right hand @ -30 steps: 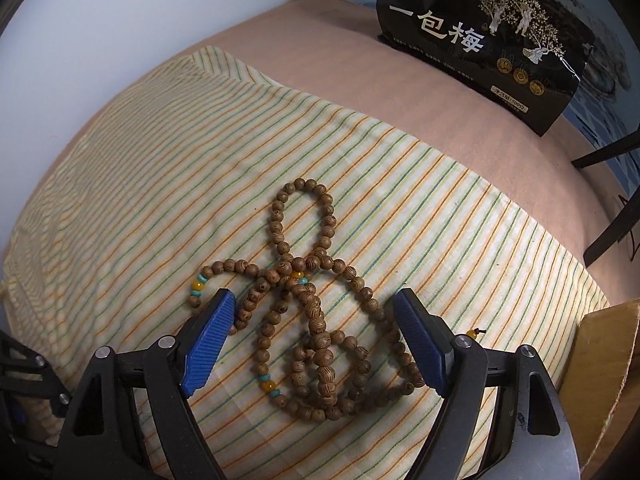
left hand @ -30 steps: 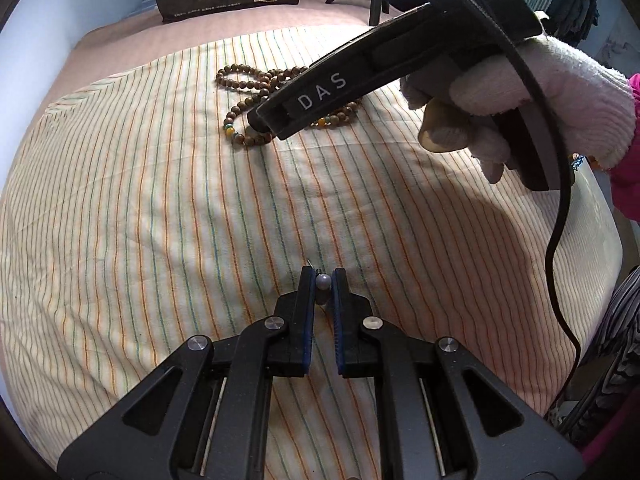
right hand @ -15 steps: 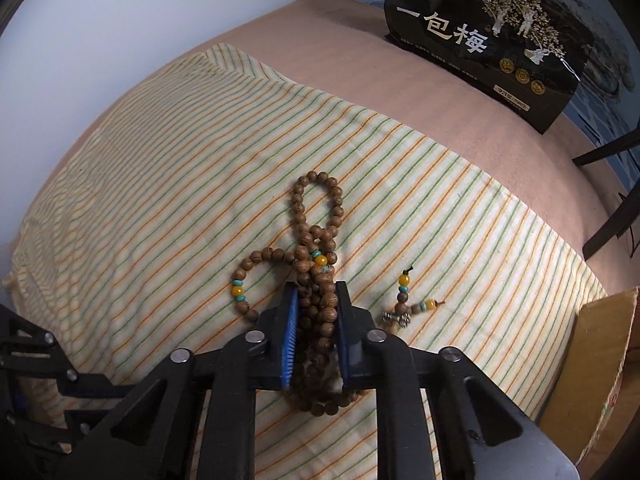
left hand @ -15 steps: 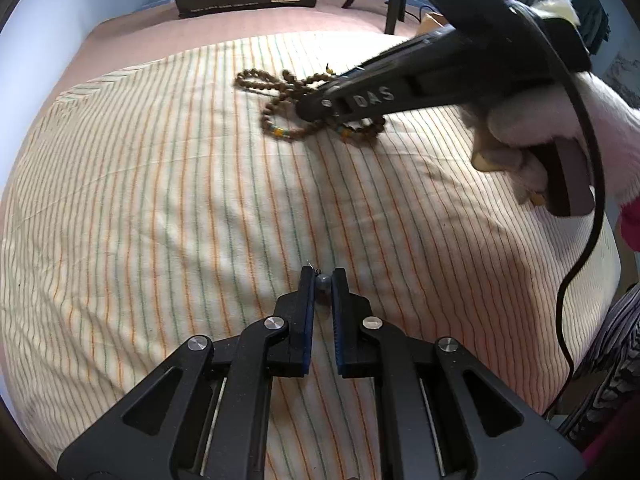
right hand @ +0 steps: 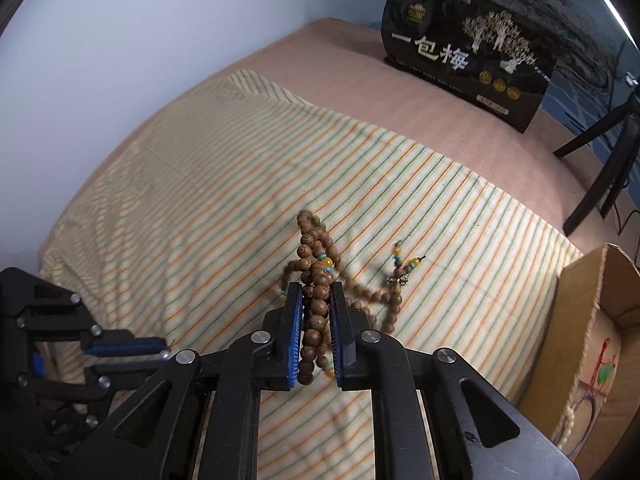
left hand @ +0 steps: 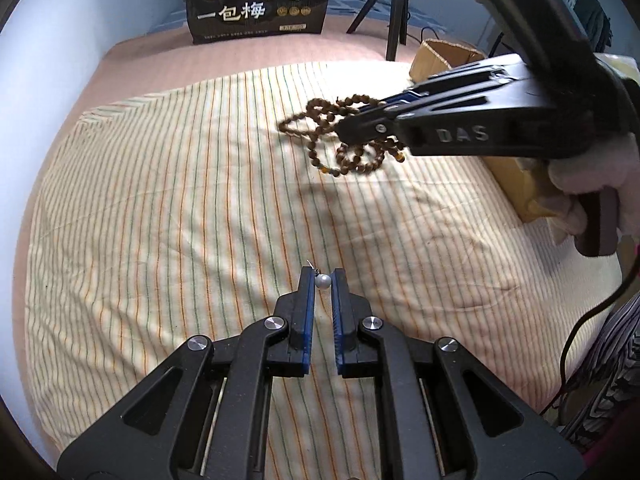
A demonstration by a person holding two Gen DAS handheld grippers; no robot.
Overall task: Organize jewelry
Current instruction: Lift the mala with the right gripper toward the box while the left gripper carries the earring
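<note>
My right gripper (right hand: pixel 314 292) is shut on a long wooden bead necklace (right hand: pixel 316 304) with yellow and teal beads, and holds it above the striped cloth (right hand: pixel 200 208); loops hang down from the jaws. The necklace also shows in the left wrist view (left hand: pixel 340 136), dangling from the right gripper (left hand: pixel 352 122). My left gripper (left hand: pixel 322 276) is shut on a small pearl earring (left hand: pixel 323 281) just above the cloth, near its front. The left gripper also shows at the lower left of the right wrist view (right hand: pixel 160 350).
An open cardboard box (right hand: pixel 592 344) stands at the cloth's right edge, also seen in the left wrist view (left hand: pixel 444 56). A black snack bag (left hand: pixel 258 4) stands at the back. A tripod (right hand: pixel 600 168) stands at the back right. A blue wall is on the left.
My right gripper closed on the bead necklace and has lifted it off the cloth, moving right toward the box. My left gripper keeps hold of the pearl earring.
</note>
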